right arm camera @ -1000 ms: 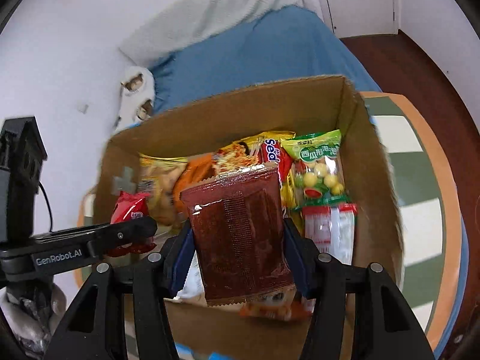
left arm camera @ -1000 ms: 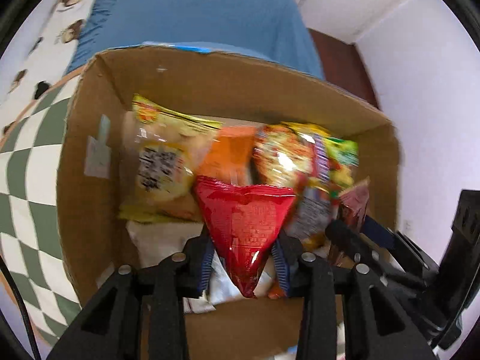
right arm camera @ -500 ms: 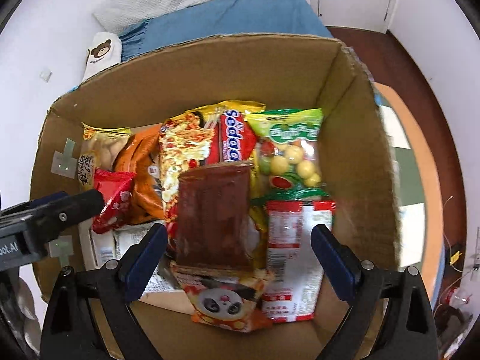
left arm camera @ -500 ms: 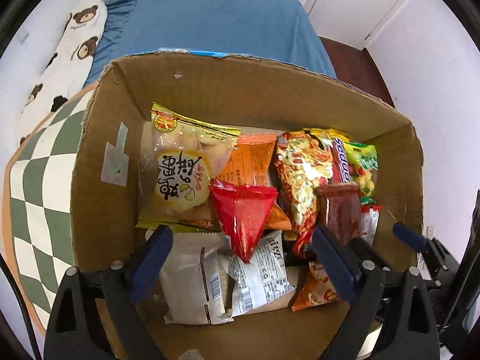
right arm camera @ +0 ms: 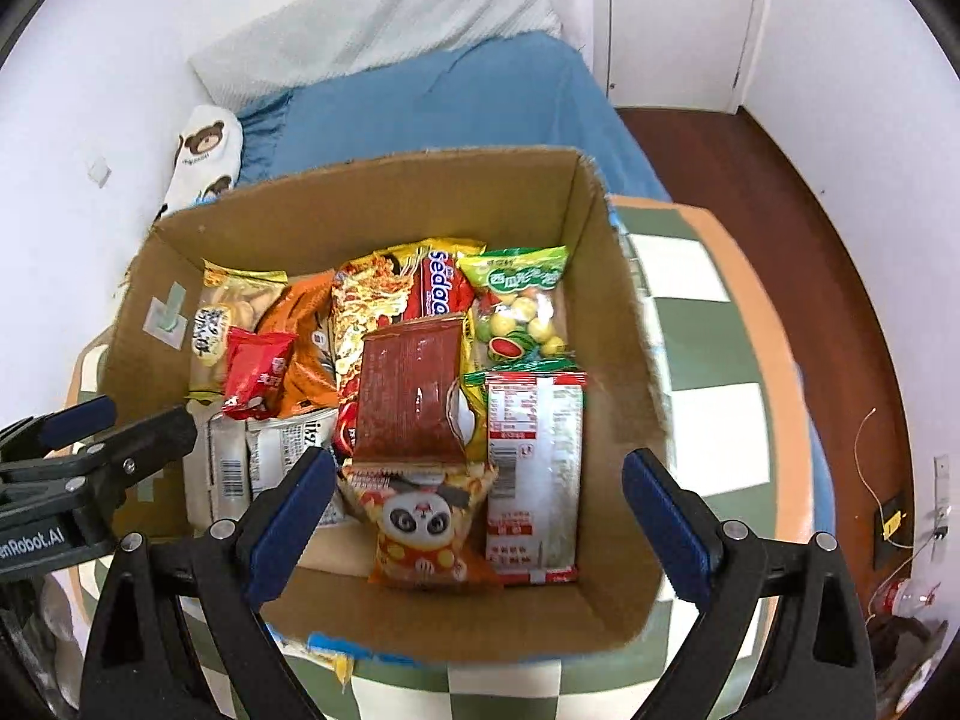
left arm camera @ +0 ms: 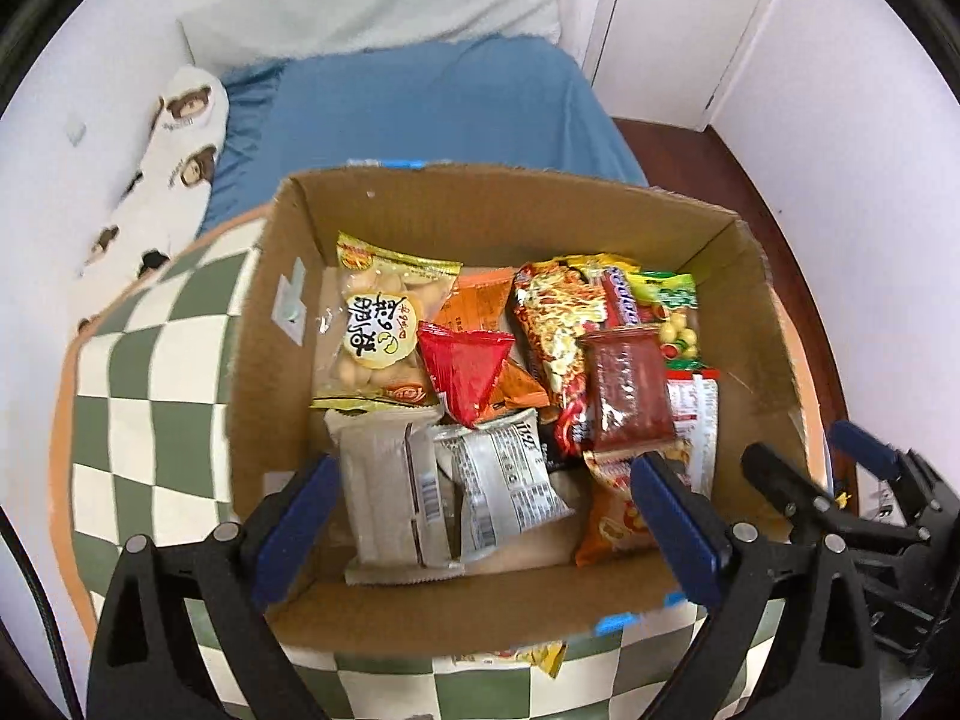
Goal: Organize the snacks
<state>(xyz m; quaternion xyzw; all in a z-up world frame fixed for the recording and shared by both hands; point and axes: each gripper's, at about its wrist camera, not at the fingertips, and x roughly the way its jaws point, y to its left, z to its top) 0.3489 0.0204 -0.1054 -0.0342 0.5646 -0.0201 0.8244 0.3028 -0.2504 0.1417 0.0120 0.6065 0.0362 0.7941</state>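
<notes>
release is the step in hand: the red pack (left arm camera: 465, 375) and the brown pack (right arm camera: 414, 399) are seen lying loose in the box (left arm camera: 258, 360), on top of the other snacks, with no pad touching either. the left gripper (left arm camera: 480, 516) is held above the near part of the box with its jaws spread wide and nothing between them; its jaws have just been opening. the right gripper (right arm camera: 477, 513) is held likewise over the near half, jaws wide and empty, also just opened, above the panda bag (right arm camera: 423, 525). the red pack is found left of centre, resting on the orange bag (left arm camera: 480, 324); the brown pack lies over the noodle pack (right arm camera: 372, 306), just beside the white pack (right arm camera: 531, 468). the box stands on the checked table (left arm camera: 138, 390). for the next move, it is judged that both grippers must be drawn clear of the box walls and more snacks sought; a yellow wrapper (left arm camera: 543, 657) is glimpsed under the near edge of the box, though little of it is shown.
</notes>
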